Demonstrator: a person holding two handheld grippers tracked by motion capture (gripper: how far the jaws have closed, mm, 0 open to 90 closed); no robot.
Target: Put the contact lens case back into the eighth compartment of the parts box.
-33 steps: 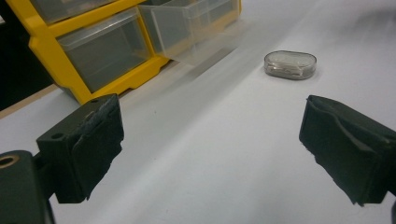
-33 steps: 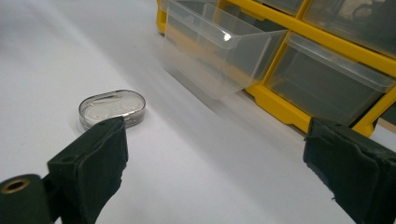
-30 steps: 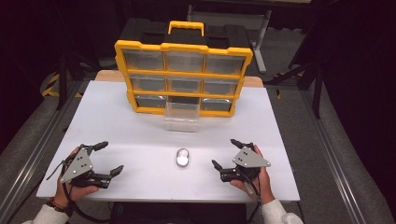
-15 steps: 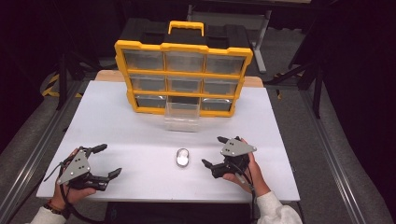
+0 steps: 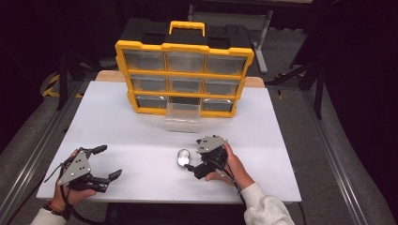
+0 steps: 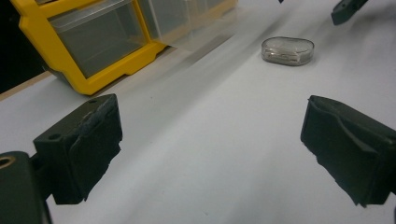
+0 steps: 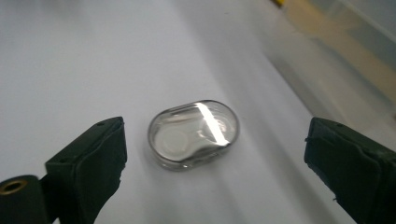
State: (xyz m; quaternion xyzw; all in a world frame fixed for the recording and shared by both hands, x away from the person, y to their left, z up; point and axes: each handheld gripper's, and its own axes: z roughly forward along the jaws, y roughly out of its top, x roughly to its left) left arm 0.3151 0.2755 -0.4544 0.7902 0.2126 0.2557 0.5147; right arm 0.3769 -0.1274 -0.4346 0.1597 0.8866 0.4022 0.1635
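A small clear oval plastic case (image 5: 182, 157) lies flat on the white desk (image 5: 117, 136), near its front middle, with pale rounded contents dimly visible through the lid in the right gripper view (image 7: 194, 133). The right claw (image 5: 191, 162), held in a person's right hand (image 5: 231, 165), sits just beside the case on its right; its two black jaws stand wide apart in the right gripper view, one to either side of the case and touching nothing (a bright streak of light crosses the lid). The left gripper view shows the same case (image 6: 287, 50) farther off, with a tip of the other claw near it at the top edge.

The left claw (image 5: 109, 162) rests well apart from the case at the desk's front left corner, gripped in the person's left hand (image 5: 65, 197), jaws spread and empty over bare desk. A grey three-cornered plate tops each tool.

Behind the case, a clear plastic drawer (image 5: 183, 117) sits on the desk in front of a yellow-framed organiser cabinet with nine clear drawers (image 5: 184, 75), which stands upright at the far edge, its yellow carrying handle (image 5: 187, 26) on top. The drawer touches or nearly touches the cabinet's bottom middle opening; which, cannot be told.
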